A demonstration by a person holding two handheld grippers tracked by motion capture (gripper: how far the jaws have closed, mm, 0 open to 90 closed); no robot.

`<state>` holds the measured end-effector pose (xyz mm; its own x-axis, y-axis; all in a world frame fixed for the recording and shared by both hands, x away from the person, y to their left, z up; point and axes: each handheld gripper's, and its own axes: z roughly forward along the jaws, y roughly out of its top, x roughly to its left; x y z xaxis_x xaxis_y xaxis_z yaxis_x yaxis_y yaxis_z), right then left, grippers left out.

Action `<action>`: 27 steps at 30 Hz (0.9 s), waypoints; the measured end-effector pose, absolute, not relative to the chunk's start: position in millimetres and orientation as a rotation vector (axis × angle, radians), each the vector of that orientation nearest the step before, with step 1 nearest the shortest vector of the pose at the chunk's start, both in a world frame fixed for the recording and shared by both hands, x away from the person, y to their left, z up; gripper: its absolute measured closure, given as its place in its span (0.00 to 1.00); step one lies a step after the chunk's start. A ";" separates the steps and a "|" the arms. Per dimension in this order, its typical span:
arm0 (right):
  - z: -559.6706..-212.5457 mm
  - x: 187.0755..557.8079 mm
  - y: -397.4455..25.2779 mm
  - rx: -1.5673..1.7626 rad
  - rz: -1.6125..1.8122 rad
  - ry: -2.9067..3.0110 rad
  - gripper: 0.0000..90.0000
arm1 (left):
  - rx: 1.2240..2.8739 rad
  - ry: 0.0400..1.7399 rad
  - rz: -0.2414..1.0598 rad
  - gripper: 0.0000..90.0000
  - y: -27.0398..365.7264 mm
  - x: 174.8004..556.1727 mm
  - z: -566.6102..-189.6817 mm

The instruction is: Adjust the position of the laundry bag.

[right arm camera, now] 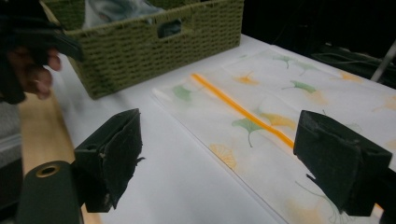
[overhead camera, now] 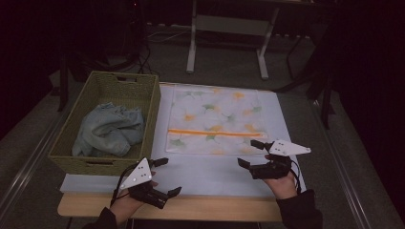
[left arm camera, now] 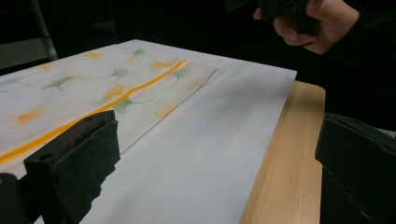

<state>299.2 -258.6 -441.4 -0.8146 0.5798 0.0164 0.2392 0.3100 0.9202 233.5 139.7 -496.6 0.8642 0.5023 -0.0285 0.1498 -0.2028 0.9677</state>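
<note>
Flat white mesh bag (overhead camera: 213,119) with ginkgo-leaf print and orange zipper, left gripper (overhead camera: 165,176) and right gripper (overhead camera: 250,153) both spread apart, empty

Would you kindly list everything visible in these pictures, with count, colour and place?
woven basket: one, olive green, table's far left.
crumpled cloth: one, pale blue, inside the basket.
mesh bag: one, white with leaf print and an orange zipper, flat at the table's centre.
white sheet: one, covering the table under bag and basket.
table: one, light wood, near edge bare.
stand: one, white, on the floor beyond.
left tongs: black, open, near left.
right tongs: black, open, near right.
</note>
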 end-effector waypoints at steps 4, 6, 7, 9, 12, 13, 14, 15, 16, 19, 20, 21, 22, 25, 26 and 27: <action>-445.2 309.6 -250.7 0.743 1.493 2.285 0.18 | 1.771 0.498 0.342 0.01 139.8 233.9 -497.1; -447.4 314.9 -247.6 0.754 1.489 2.286 0.18 | 1.774 0.497 0.342 0.01 139.6 233.9 -497.3; -448.7 317.5 -246.1 0.753 1.483 2.285 0.18 | 1.774 0.497 0.341 0.01 139.4 233.9 -497.4; -451.7 323.0 -243.0 0.764 1.462 2.290 0.18 | 1.773 0.496 0.341 0.01 139.3 233.7 -497.3; -457.7 329.7 -238.6 0.770 1.442 2.299 0.18 | 1.774 0.496 0.341 0.01 139.3 233.4 -497.4; -460.0 331.7 -237.2 0.771 1.433 2.306 0.18 | 1.774 0.496 0.336 0.01 139.3 233.4 -497.6; -463.0 334.4 -235.6 0.782 1.418 2.308 0.18 | 1.773 0.496 0.335 0.01 139.2 233.5 -497.6; -464.6 335.6 -234.8 0.788 1.414 2.306 0.18 | 1.775 0.496 0.336 0.01 139.2 233.4 -497.6; -466.6 337.2 -233.9 0.789 1.414 2.311 0.18 | 1.774 0.496 0.334 0.01 139.2 233.5 -497.7; -471.2 342.1 -229.8 0.787 1.392 2.333 0.20 | 1.774 0.496 0.334 0.01 139.2 233.7 -498.0; -472.5 344.0 -228.7 0.792 1.400 2.343 0.21 | 1.773 0.497 0.331 0.01 139.3 233.8 -498.1; -473.8 345.8 -227.5 0.792 1.401 2.352 0.22 | 1.774 0.499 0.331 0.01 139.3 234.0 -498.2; -475.2 347.6 -226.1 0.790 1.395 2.360 0.23 | 1.778 0.496 0.333 0.01 139.4 234.1 -498.3; -479.8 353.1 -221.9 0.793 1.388 2.378 0.27 | 1.778 0.495 0.334 0.01 139.3 233.8 -498.3; -481.5 355.0 -220.7 0.787 1.391 2.390 0.30 | 1.777 0.495 0.334 0.01 139.3 233.6 -498.3; -484.0 356.8 -218.8 0.774 1.384 2.406 0.33 | 1.777 0.496 0.333 0.01 139.4 233.5 -498.3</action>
<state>356.8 -218.8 -484.0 -0.8243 0.5648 0.0391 0.3177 0.4041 0.8578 233.5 139.4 -498.3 0.8682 0.4951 -0.0338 0.1562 -0.2081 0.9656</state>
